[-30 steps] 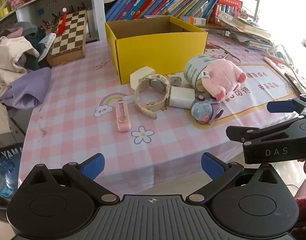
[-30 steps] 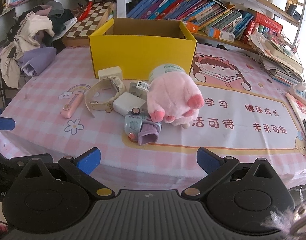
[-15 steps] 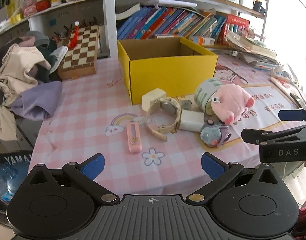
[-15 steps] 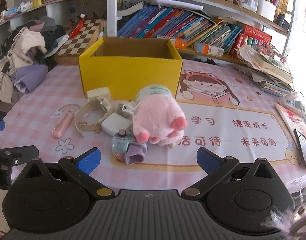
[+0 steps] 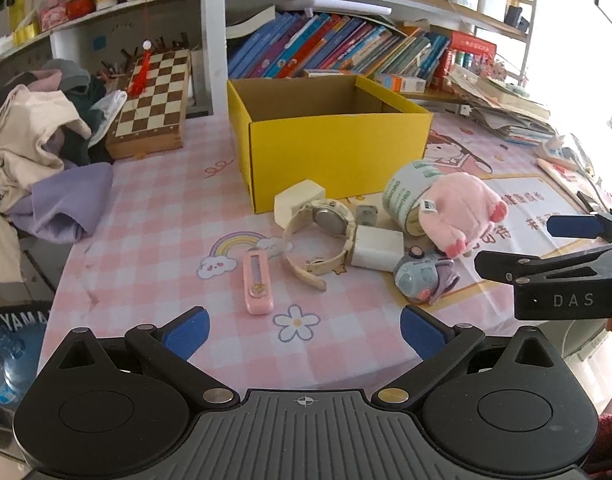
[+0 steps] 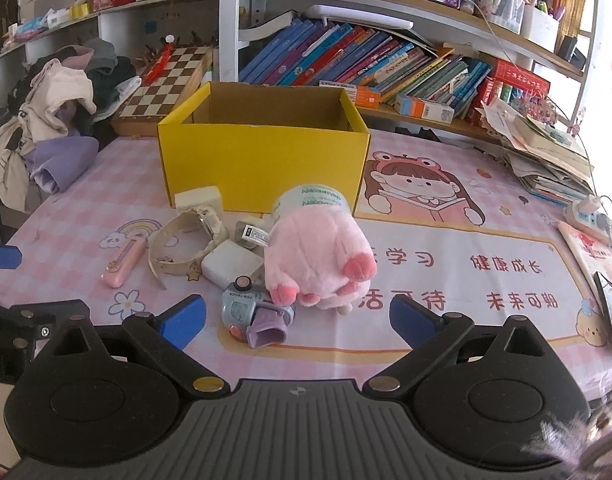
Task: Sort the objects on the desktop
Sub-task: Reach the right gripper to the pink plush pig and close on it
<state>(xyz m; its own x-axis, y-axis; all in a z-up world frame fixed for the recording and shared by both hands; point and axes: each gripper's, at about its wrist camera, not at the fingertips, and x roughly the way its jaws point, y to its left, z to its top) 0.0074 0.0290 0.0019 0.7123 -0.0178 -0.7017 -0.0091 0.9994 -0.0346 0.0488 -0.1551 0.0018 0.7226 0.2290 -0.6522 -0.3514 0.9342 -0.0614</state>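
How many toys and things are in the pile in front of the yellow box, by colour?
Pink: 2, plush pig and utility knife
White or cream: 3, watch, charger, cube
Grey-purple: 1, toy truck
Green-labelled: 1, tape roll
Grey: 1, small gadget
Total: 8

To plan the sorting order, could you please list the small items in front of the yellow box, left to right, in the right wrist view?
Pink utility knife → beige watch → white charger → pink plush toy.
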